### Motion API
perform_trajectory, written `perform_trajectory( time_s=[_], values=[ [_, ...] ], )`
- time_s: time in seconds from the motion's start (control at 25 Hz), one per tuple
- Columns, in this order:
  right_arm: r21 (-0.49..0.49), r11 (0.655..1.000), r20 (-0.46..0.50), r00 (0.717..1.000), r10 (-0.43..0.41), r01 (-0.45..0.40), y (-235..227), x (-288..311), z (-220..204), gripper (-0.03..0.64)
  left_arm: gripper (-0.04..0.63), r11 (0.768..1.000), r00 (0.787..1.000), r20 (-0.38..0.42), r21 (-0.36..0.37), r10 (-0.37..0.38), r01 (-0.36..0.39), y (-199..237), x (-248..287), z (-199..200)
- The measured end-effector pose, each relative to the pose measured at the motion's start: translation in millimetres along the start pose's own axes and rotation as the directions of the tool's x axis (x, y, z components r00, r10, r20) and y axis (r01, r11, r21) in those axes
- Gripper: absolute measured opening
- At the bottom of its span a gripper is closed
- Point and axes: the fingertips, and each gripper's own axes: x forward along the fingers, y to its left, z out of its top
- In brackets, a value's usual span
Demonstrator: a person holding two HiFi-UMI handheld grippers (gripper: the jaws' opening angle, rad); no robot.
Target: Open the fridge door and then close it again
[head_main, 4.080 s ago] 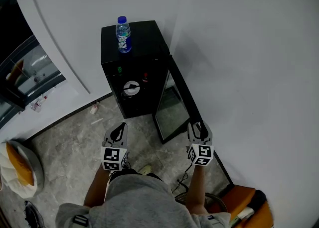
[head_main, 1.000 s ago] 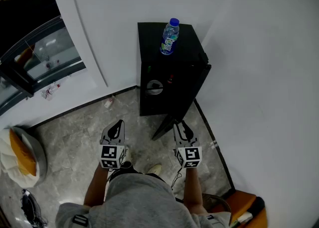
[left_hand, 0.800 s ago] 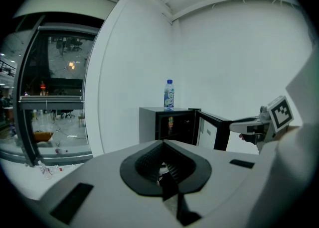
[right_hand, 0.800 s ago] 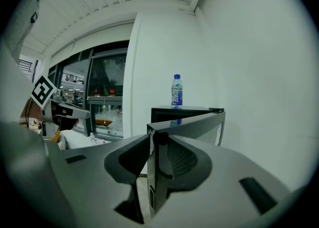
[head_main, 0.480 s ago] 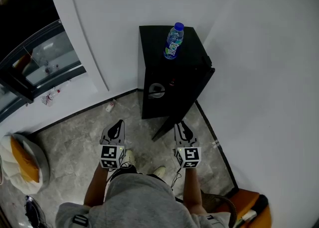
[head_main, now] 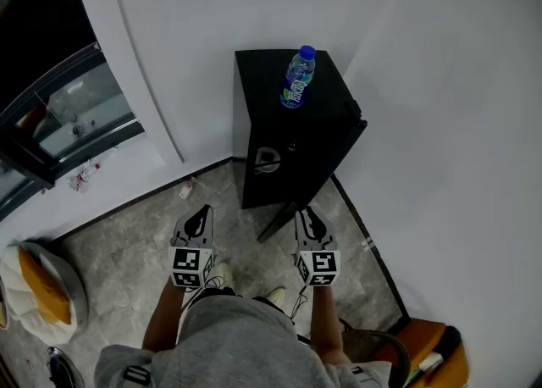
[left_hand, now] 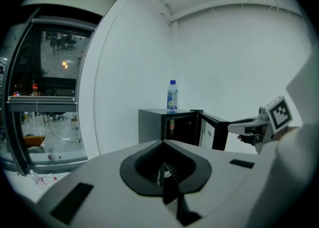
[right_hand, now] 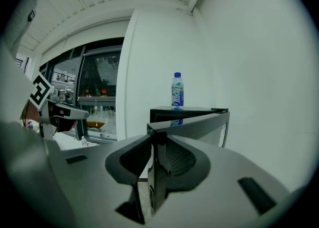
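Note:
A small black fridge (head_main: 279, 107) stands in the corner with a water bottle (head_main: 296, 80) on top. Its door (head_main: 326, 166) hangs partly open, the free edge pointing toward me. My right gripper (head_main: 306, 213) has just been closing its jaws, and the door's edge (right_hand: 154, 137) sits between them, pinched by the pads. In the left gripper view the lit inside of the fridge (left_hand: 174, 126) shows beside the door (left_hand: 214, 131). My left gripper (head_main: 200, 213) hangs shut and empty to the left of the fridge, over the floor.
White walls close in behind and to the right of the fridge. A glass partition (head_main: 59, 115) runs along the left. An orange-and-white object (head_main: 38, 280) lies at lower left, an orange seat (head_main: 423, 352) at lower right. Litter (head_main: 185, 189) lies by the skirting.
The door has swung from wide open to a narrower angle. Over the last second both grippers moved slightly toward the fridge, the right one staying on the door's edge.

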Motion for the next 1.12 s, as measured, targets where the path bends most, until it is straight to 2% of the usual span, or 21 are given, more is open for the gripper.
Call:
perform_trajectory(
  time_s=[1.12],
  values=[
    [0.051, 0.993, 0.009, 0.994, -0.105, 0.104, 29, 66, 14, 0.104, 0.005, 0.994, 0.993, 0.016, 0.009, -0.113, 0.113, 57, 28, 9]
  ],
)
